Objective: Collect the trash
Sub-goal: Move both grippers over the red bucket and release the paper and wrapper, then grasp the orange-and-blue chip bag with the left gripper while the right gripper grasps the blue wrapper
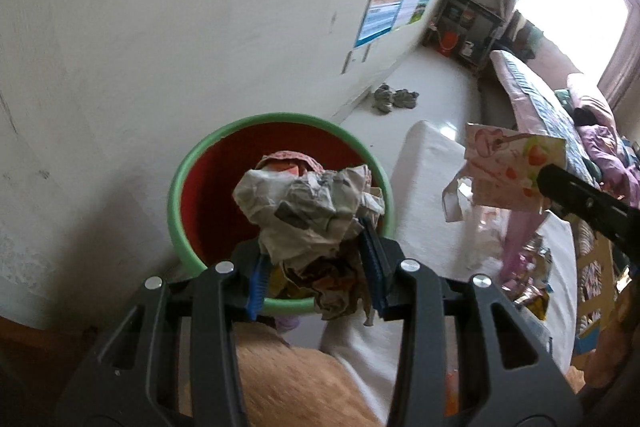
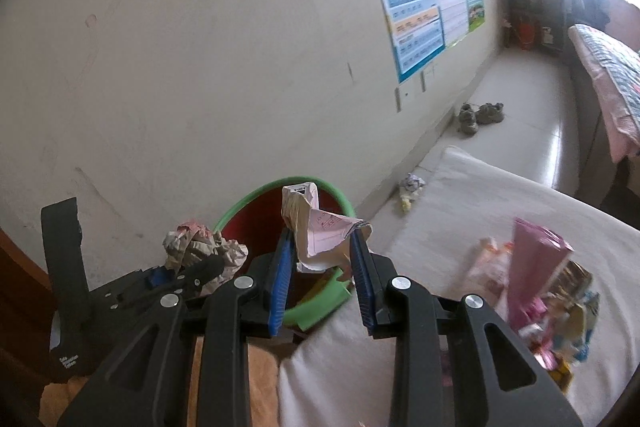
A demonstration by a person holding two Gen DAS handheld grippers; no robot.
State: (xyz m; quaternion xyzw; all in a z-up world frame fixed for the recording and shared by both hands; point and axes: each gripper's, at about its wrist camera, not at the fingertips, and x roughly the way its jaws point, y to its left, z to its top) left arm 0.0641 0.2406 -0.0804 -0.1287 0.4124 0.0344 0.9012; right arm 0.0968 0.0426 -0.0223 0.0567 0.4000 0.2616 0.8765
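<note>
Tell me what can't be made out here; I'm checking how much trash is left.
- Bin bottom: hidden in both views by the paper wad in the left hand-held gripper.
- Wrapper pile on the white cover: blurred in the right view, partly hidden in the left view by the pink sheet.
- Scrap on the floor: too small.

The left gripper [image 1: 316, 259] clamps a crumpled paper wad [image 1: 308, 207] above the green-rimmed red bin [image 1: 200, 187]; the right gripper [image 1: 560, 195] holds a pink packet [image 1: 512, 167] nearby.
</note>
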